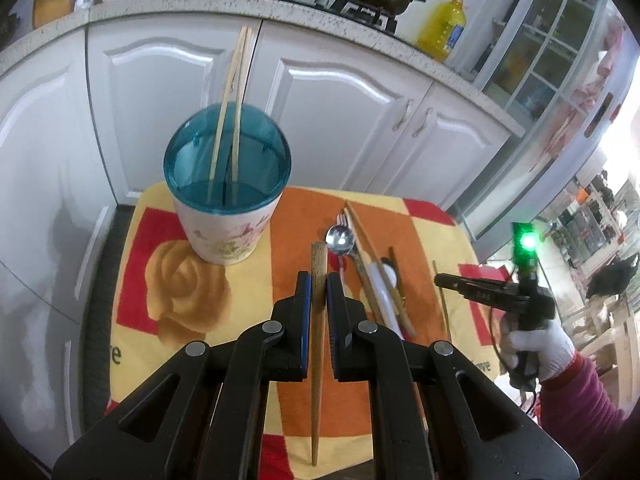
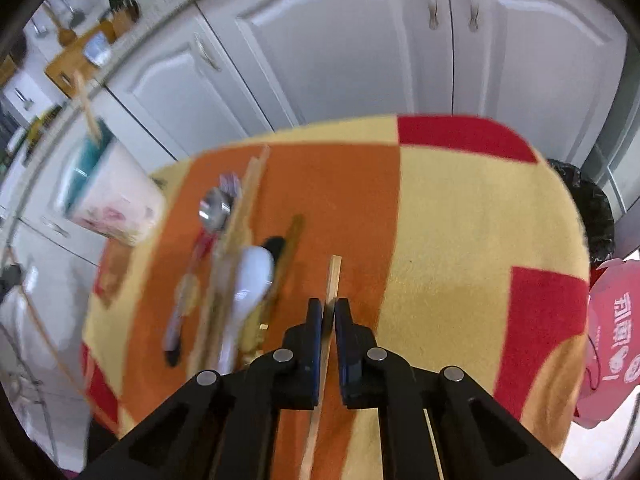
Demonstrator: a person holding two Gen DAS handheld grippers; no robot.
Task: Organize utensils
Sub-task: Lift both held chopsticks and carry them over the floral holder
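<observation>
My left tongs pinch a light, stiff wooden chopstick near its thick end, my right tongs clamp a thinner, slippery one.

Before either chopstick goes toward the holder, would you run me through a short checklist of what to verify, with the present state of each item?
1. Left gripper shut on the wooden chopstick: ok.
2. Right gripper shut on the thin chopstick: ok, pads close against it.
3. Utensil holder upright on the cloth: ok.
4. Room in the holder's opening beside the two chopsticks already standing in it: ok.
5. Thin chopstick lifted clear of the cloth: cannot tell.
6. Table cleared: not ok; metal spoon and white spoon lie there with other utensils.
</observation>
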